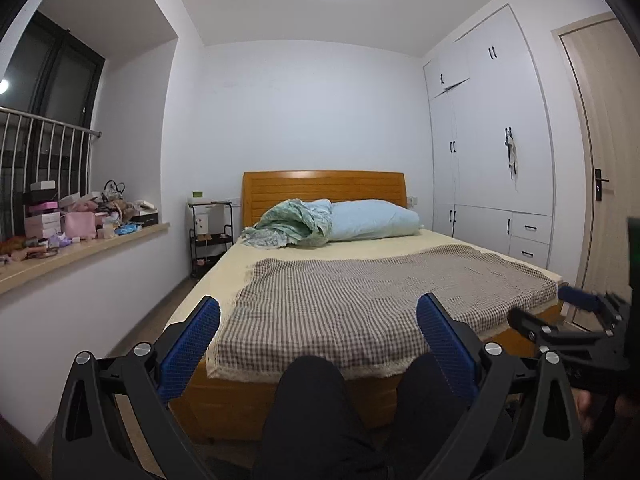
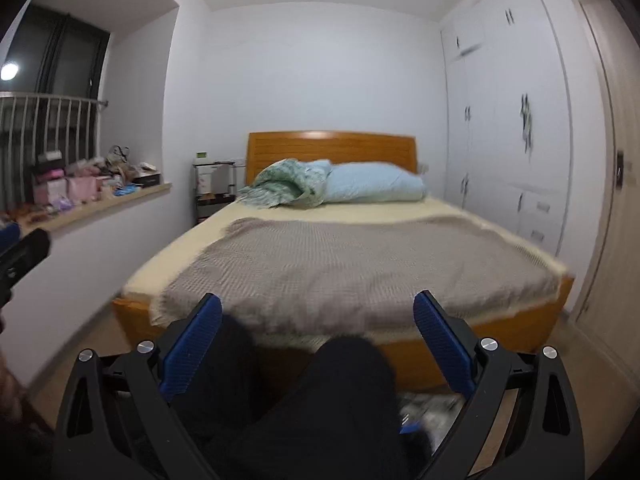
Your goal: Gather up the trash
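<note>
At the foot of a wooden bed [image 1: 224, 396], both grippers hang above the person's dark-trousered knees [image 1: 316, 400], pointing toward the headboard [image 1: 324, 188]. The left gripper [image 1: 318, 320] has its blue pads spread wide with nothing between them; the right gripper [image 2: 318, 316] is likewise released and empty. In the left view the right gripper also shows at the far right edge, beside the bed's near right corner.

A checked blanket [image 1: 360, 300] covers the near half of the mattress, its fringe draped over the foot edge. A green throw [image 1: 292, 224] and a pale blue pillow [image 1: 372, 220] lie touching at the head.

Bare floor runs as a narrow aisle between the bed's left side and the wall under the window sill [image 1: 100, 248], which is crowded with boxes. A black shelf cart [image 1: 210, 236] closes that aisle's far end. On the right, another strip separates the bed from the white wardrobe [image 1: 492, 160] and the door [image 1: 600, 160].

A blurred crumpled wrapper [image 2: 428, 404], possibly trash, lies on the floor by the right knee, near the bed's foot.
</note>
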Motion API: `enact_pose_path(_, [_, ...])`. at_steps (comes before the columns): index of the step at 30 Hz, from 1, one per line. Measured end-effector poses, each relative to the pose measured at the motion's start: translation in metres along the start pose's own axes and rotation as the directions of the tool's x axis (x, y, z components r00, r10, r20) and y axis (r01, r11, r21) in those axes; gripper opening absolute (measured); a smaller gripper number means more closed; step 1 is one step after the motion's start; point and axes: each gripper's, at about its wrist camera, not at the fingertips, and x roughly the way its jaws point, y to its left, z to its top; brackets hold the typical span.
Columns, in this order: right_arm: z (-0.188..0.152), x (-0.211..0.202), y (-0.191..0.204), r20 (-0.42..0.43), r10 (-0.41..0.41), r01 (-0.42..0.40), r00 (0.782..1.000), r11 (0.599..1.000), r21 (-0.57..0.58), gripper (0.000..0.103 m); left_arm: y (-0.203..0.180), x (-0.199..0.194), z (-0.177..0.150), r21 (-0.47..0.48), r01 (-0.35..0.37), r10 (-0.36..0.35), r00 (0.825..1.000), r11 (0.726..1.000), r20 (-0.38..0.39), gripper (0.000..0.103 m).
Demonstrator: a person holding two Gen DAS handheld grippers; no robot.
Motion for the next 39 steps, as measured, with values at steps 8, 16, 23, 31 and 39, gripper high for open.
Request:
enact_pose_path(8, [-0.004, -0.016, -0.005, 0.048, -0.053, 0.053, 0.997, 0.999, 0.013, 0.092, 0.001, 0.005, 0.004, -0.009, -0.022, 0.022, 1.000, 1.000, -0.012, 0.096])
enact_pose_path(16, [-0.010, -0.023, -0.004, 0.054, -0.057, 0.056, 0.997, 0.998, 0.011, 0.092, 0.006, 0.004, 0.009, -0.024, -0.020, 0.020, 1.000, 1.000, 0.009, 0.096])
enact_pose_path(23, [-0.010, -0.026, -0.007, 0.055, -0.050, 0.049, 0.997, 0.999, 0.022, 0.092, 0.006, 0.004, 0.012, -0.020, -0.020, 0.020, 1.000, 1.000, 0.014, 0.096])
enact_pose_path(31, [-0.010, -0.030, -0.005, 0.062, -0.049, 0.049, 0.997, 0.999, -0.003, 0.092, 0.004, 0.004, 0.011, -0.016, -0.019, 0.019, 1.000, 1.000, 0.021, 0.096])
enact_pose_path(39, [-0.008, -0.030, -0.005, 0.056, -0.053, 0.053, 0.997, 0.999, -0.006, 0.092, 0.003, 0.004, 0.010, -0.010, -0.013, 0.013, 1.000, 1.000, 0.014, 0.096])
